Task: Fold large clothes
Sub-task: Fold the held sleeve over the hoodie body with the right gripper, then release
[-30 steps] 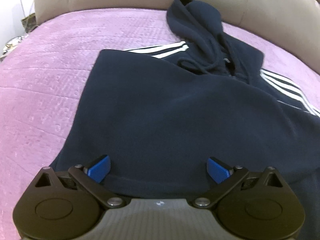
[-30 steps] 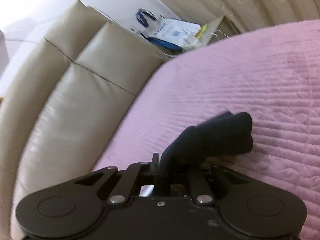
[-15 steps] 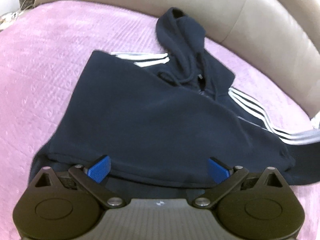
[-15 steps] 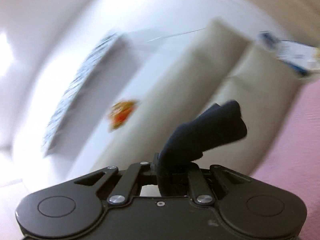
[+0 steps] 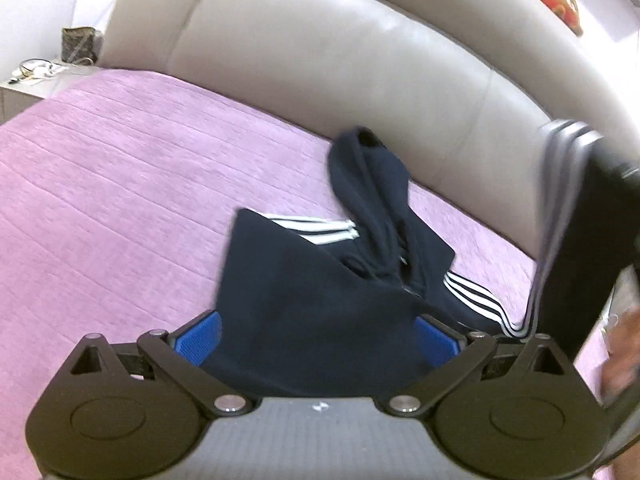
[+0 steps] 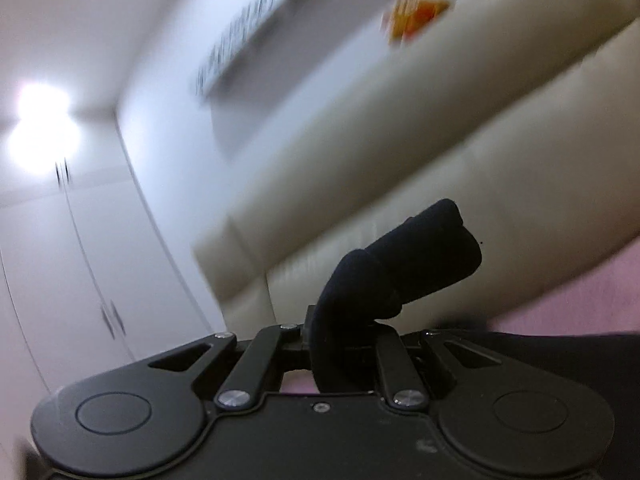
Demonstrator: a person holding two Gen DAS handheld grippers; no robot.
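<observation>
A navy hoodie [image 5: 304,296] with white sleeve stripes lies on the pink bedspread [image 5: 120,208], hood toward the headboard. My left gripper [image 5: 316,336] is open, its blue pads wide apart, hovering over the hoodie's near body. My right gripper [image 6: 344,344] is shut on the hoodie's sleeve cuff [image 6: 404,276], which sticks up past the fingers. In the left wrist view the lifted sleeve [image 5: 568,240] hangs stretched and blurred at the right edge, its stripes running down to the shoulder.
A padded cream headboard [image 5: 360,80] runs along the bed's far side. A bedside table [image 5: 36,76] with small items stands at the far left. A wall shelf, a red-orange ornament [image 6: 416,16] and white wardrobe doors [image 6: 80,280] show in the right wrist view.
My right gripper has swung up and tilted with the cuff, lifting the sleeve off the bed. My left gripper has drawn back and up from the hoodie, still open.
</observation>
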